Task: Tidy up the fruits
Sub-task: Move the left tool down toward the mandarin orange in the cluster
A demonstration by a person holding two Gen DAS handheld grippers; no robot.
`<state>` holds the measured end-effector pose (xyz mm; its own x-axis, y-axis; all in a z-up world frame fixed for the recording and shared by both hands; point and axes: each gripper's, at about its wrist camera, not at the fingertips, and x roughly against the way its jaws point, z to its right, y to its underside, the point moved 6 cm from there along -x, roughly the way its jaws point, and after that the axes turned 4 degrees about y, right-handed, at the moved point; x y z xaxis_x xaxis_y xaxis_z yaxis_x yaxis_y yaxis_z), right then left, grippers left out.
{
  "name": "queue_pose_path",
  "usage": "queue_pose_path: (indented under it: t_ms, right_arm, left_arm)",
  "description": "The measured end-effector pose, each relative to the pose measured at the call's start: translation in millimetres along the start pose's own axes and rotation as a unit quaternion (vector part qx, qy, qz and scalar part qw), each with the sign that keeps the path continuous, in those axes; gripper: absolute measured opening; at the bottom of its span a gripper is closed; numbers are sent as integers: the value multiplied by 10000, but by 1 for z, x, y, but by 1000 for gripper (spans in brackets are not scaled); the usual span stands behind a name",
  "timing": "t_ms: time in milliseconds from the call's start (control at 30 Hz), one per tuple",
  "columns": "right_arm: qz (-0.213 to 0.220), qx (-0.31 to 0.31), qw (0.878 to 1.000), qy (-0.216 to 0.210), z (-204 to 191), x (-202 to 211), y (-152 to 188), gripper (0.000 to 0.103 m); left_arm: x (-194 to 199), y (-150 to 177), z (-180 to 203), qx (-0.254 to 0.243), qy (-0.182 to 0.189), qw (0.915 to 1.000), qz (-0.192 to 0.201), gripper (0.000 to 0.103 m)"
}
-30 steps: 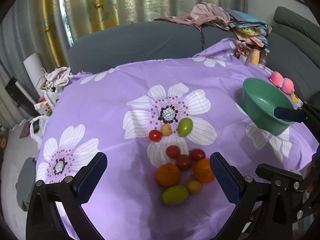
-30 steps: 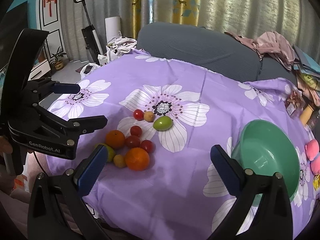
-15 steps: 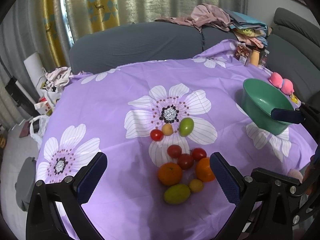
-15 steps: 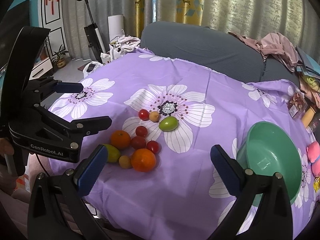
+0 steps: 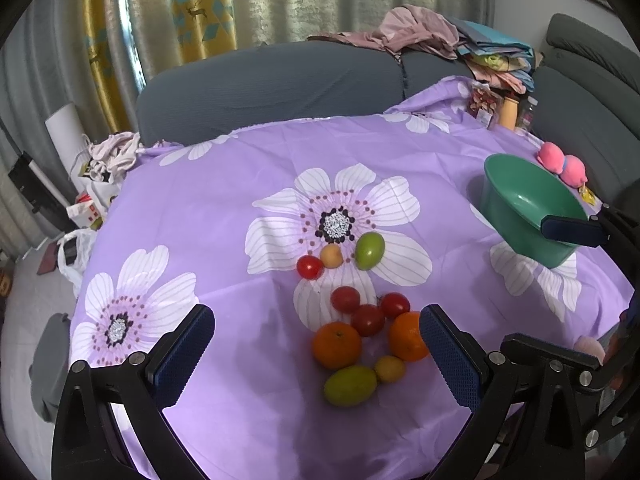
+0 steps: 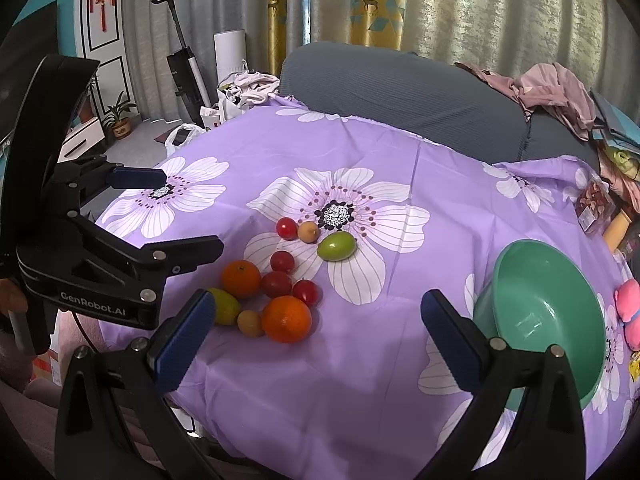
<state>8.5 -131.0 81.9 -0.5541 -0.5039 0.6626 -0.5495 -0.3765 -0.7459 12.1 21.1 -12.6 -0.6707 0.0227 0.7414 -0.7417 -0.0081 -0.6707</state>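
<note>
Fruit lies in a loose cluster on the purple flowered tablecloth (image 5: 224, 208). Two oranges (image 5: 337, 345) (image 6: 286, 319), several red tomatoes (image 5: 367, 319) (image 6: 276, 283), two green mangoes (image 5: 369, 250) (image 6: 337, 245) and two small yellow fruits (image 5: 331, 256) (image 6: 308, 232) make it up. An empty green bowl (image 5: 528, 208) (image 6: 548, 316) stands tilted to the right of the fruit. My left gripper (image 5: 316, 356) hovers open just above the near fruits. My right gripper (image 6: 316, 336) is open too, held between the fruit and the bowl. Neither holds anything.
A grey sofa (image 5: 272, 80) with piled clothes (image 5: 416, 32) wraps the table's far and right sides. A pink plush toy (image 5: 562, 164), a snack packet (image 6: 594, 204) and a bottle (image 5: 508, 112) sit near the table's right edge. Bags (image 5: 76, 248) lie on the floor at left.
Both grippers have shifted slightly, so the fruit and bowl sit a little further right in the right wrist view. Nothing was grasped and no fruit moved.
</note>
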Motion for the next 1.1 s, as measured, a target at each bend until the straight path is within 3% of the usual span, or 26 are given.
queue_pose_path:
  t_ms: [167, 333, 467, 600, 633, 700, 867, 1100]
  right_arm:
    - [-4, -31, 10000, -3, 0, -1, 0, 103]
    - [117, -406, 9989, -211, 8, -2, 1, 103]
    - [406, -842, 9936, -636, 18, 1, 4, 103]
    - [421, -1261, 9829, -1273, 20, -7, 10, 103]
    - [283, -1410, 9787, -1468, 18, -13, 14, 103]
    - [31, -1534, 9720, -1779, 13, -23, 22, 103]
    - [-439, -1815, 9682, -1666, 13, -49, 43, 103]
    - [-599, -1553, 9732, -1588, 2, -69, 56, 102]
  left_arm:
    - [1, 4, 3, 49, 112, 9999, -42, 102]
    - [-6, 11, 0, 633, 929, 9932, -296, 102]
    - [-8, 13, -9, 1425, 1852, 9716, -360, 102]
    - [-11, 14, -12, 2213, 2857, 9312, -471, 102]
    - [-13, 15, -12, 2325, 3004, 9236, -516, 102]
    - [-17, 15, -11, 2417, 3116, 9169, -621, 102]
    - [-36, 23, -5, 2341, 2825, 9244, -1045, 102]
    - [-53, 25, 15, 1852, 2585, 9387, -1329, 102]
